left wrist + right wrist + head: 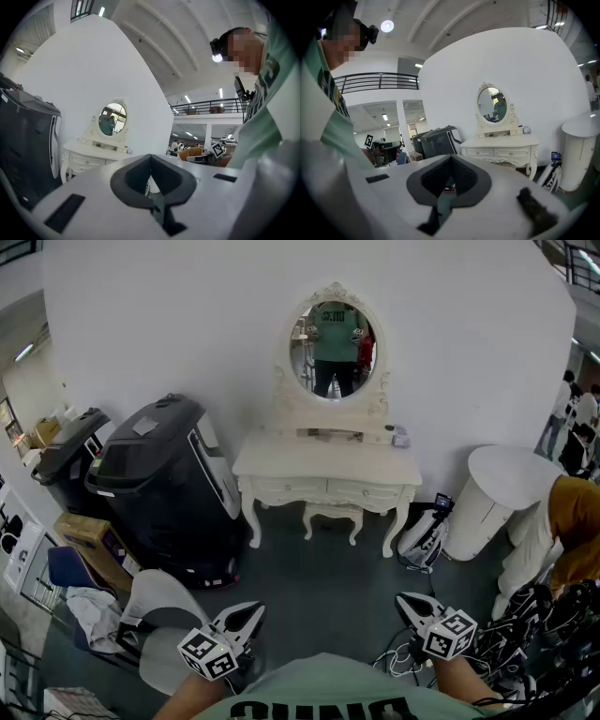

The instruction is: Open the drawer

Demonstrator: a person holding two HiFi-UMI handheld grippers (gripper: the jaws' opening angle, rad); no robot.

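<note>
Holding both tools low and close to the body, the person has not yet begun on the drawer itself. The left gripper [246, 615] has its jaws pressed together with nothing between them. The right gripper [409, 604] is likewise clenched and empty. Each gripper view shows the dark pads meeting at a point, with only the room beyond. Both tools point roughly level across the floor, well apart from any furniture.

Across the open floor stands the dressing table [326, 468], against the white wall and under its oval mirror [333, 337]. Its front has two drawers side by side, the left drawer [289, 488] and the right drawer [363, 491]. Both look shut and flush, and their knobs are too small to make out well. A stool [330, 514] is tucked beneath them. A big black bin [164, 484] stands to the table's left and a round white cabinet [487, 493] to its right.

By my reading this is the approach step, with all of the task left to do. The next move calls for walking up to the table, spreading one gripper's jaws, lining them on a knob, clamping, and pulling straight out. The task does not say which drawer, and the stool may crowd the feet
</note>
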